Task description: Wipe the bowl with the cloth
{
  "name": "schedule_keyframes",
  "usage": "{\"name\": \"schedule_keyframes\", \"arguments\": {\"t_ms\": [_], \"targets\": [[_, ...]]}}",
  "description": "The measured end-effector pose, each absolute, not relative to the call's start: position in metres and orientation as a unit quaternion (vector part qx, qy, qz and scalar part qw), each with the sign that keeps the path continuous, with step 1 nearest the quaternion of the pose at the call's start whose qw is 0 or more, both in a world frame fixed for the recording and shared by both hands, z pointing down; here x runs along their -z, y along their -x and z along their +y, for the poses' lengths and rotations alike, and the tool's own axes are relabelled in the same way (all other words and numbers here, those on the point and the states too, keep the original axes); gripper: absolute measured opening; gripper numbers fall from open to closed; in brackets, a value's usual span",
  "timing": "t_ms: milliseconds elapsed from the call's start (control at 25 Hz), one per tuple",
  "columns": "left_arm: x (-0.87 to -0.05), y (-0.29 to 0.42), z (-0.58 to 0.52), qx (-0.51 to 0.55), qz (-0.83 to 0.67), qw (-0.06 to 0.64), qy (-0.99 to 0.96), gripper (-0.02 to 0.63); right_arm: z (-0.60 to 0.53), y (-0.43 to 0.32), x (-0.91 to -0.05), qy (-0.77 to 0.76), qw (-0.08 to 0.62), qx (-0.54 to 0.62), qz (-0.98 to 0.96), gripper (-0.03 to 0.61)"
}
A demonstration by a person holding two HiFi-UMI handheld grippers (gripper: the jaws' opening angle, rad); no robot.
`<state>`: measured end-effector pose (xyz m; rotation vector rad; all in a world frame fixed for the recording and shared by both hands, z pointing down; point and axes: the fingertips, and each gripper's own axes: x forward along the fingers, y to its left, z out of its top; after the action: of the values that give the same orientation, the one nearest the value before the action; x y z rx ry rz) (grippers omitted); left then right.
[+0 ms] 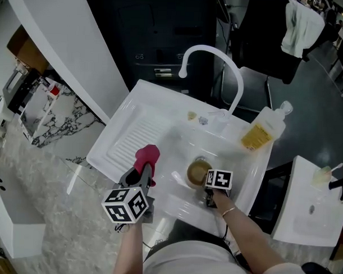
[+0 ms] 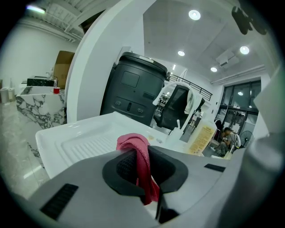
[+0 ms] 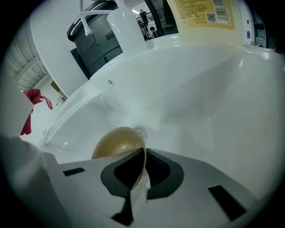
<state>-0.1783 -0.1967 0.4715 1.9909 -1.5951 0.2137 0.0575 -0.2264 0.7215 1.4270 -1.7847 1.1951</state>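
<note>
A tan bowl (image 1: 197, 173) hangs tilted over the basin of the white sink (image 1: 177, 139), and my right gripper (image 1: 210, 192) is shut on its near rim. In the right gripper view the bowl (image 3: 116, 144) shows its hollow side to the left, its rim pinched between the jaws of the right gripper (image 3: 140, 171). My left gripper (image 1: 143, 175) is shut on a red cloth (image 1: 148, 157), held above the ribbed drainboard, left of the bowl and apart from it. The cloth (image 2: 141, 160) drapes over and between the jaws of the left gripper (image 2: 143, 171).
A white curved faucet (image 1: 216, 65) rises behind the basin. A yellow soap bottle (image 1: 264, 129) lies on the sink's right rim. A marble counter (image 1: 48, 118) sits to the left, and a second white basin (image 1: 309, 206) to the right. A dark bin (image 2: 133, 87) stands behind.
</note>
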Motion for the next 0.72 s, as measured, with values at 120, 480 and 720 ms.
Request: {"name": "schedule_keyframes", "arguments": {"t_ms": [120, 480, 720], "targets": [[-0.4733, 0.1797, -0.1979, -0.081, -0.597, 0.289, -0.744, 0.043, -0.2256, -0.0555, -0.7255, -0.526, 0.284, -0.445, -0.666, 0.017], [-0.4797, 0.1782, -0.1978, -0.084, -0.594, 0.298, -0.743, 0.043, -0.2264, -0.0535, -0.7301, -0.517, 0.320, -0.408, -0.682, 0.029], [-0.4778, 0.1769, -0.1960, -0.085, -0.591, 0.297, -0.746, 0.043, -0.2255, -0.0542, -0.7299, -0.515, 0.340, -0.384, -0.687, 0.086]]}}
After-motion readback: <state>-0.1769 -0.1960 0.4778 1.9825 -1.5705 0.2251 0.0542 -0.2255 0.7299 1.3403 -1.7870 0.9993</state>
